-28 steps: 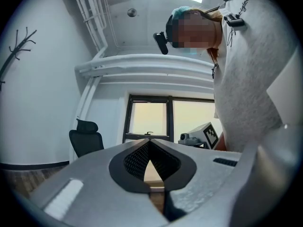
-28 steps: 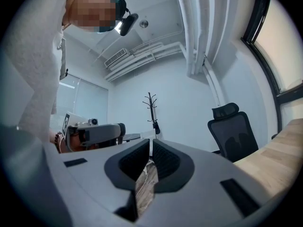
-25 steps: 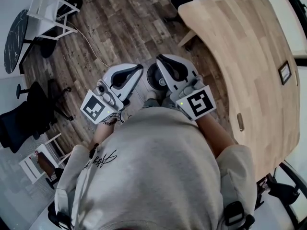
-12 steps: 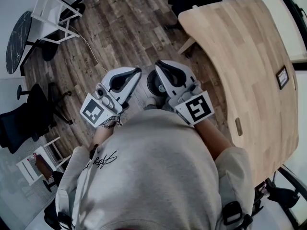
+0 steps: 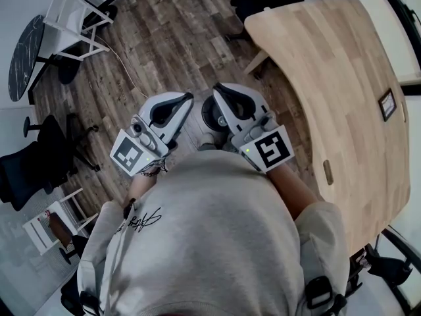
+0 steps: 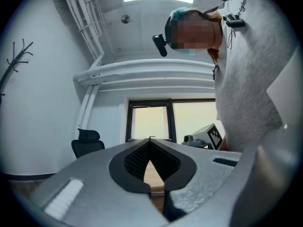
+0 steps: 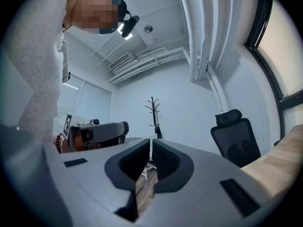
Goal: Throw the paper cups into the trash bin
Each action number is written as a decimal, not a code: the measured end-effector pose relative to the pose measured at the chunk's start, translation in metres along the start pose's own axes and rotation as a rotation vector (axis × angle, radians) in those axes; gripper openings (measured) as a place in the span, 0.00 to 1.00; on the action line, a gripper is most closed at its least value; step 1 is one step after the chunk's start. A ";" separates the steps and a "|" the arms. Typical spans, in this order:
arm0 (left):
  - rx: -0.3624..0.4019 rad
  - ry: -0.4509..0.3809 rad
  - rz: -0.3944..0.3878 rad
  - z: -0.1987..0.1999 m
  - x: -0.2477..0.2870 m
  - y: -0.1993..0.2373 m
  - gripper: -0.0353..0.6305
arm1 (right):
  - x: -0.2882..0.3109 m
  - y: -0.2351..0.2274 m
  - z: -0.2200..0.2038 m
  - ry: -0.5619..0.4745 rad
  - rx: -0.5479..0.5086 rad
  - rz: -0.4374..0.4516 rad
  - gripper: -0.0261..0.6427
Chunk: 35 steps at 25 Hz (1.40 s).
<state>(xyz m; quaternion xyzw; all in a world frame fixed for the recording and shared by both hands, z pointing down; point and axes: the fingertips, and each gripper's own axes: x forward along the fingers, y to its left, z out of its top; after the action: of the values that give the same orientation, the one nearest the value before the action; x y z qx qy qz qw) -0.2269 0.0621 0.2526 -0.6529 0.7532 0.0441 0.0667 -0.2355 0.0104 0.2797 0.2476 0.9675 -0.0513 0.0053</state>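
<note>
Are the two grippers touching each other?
Apart. The head view, looking from above, shows a gap between the left gripper and the right gripper, with a dark round thing showing through it.

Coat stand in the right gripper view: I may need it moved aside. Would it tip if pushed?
Probably: the coat stand is tall and thin, so a push high up could tip it. Its slim pole and branches suggest it is fairly light to lift.

Dark wood-plank floor [image 5: 151, 51] here, with a pale wooden table [image 5: 329, 64], a white chair [image 5: 72, 22], a black office chair [image 5: 33, 163] and a thin cable [image 5: 122, 61] on it. One small dark-framed thing [image 5: 389, 105] lies on the table.
</note>
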 end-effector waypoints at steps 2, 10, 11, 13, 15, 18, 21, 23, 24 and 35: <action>0.000 0.000 0.003 0.000 -0.002 -0.001 0.05 | -0.001 0.001 0.001 -0.004 0.003 -0.001 0.07; -0.009 -0.009 0.006 0.001 -0.004 -0.003 0.05 | -0.002 0.004 -0.001 0.004 0.002 0.001 0.07; -0.007 -0.007 0.008 0.001 -0.005 -0.003 0.05 | -0.002 0.004 -0.002 0.005 0.001 0.002 0.07; -0.006 0.000 0.010 -0.001 -0.006 -0.003 0.05 | -0.002 0.005 -0.002 0.005 0.000 0.002 0.07; -0.007 0.003 0.009 -0.001 -0.007 -0.002 0.05 | 0.000 0.006 -0.002 0.005 -0.003 0.002 0.07; -0.005 0.003 0.006 -0.001 -0.007 -0.002 0.05 | 0.000 0.006 -0.001 0.001 -0.009 0.001 0.07; -0.006 0.003 0.002 -0.001 -0.007 -0.002 0.05 | 0.000 0.006 0.000 -0.002 -0.013 -0.005 0.06; -0.006 0.006 0.001 0.000 -0.007 -0.002 0.05 | 0.000 0.006 0.000 -0.003 -0.016 -0.006 0.06; -0.005 0.007 0.000 0.000 -0.007 -0.002 0.05 | 0.001 0.006 0.001 -0.003 -0.017 -0.006 0.06; 0.005 0.013 -0.021 -0.003 -0.007 -0.003 0.05 | 0.001 0.004 -0.003 0.006 -0.019 -0.017 0.05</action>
<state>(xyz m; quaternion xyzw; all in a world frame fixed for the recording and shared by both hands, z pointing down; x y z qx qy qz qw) -0.2233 0.0681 0.2566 -0.6608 0.7468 0.0372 0.0642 -0.2347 0.0144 0.2821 0.2397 0.9700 -0.0412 0.0042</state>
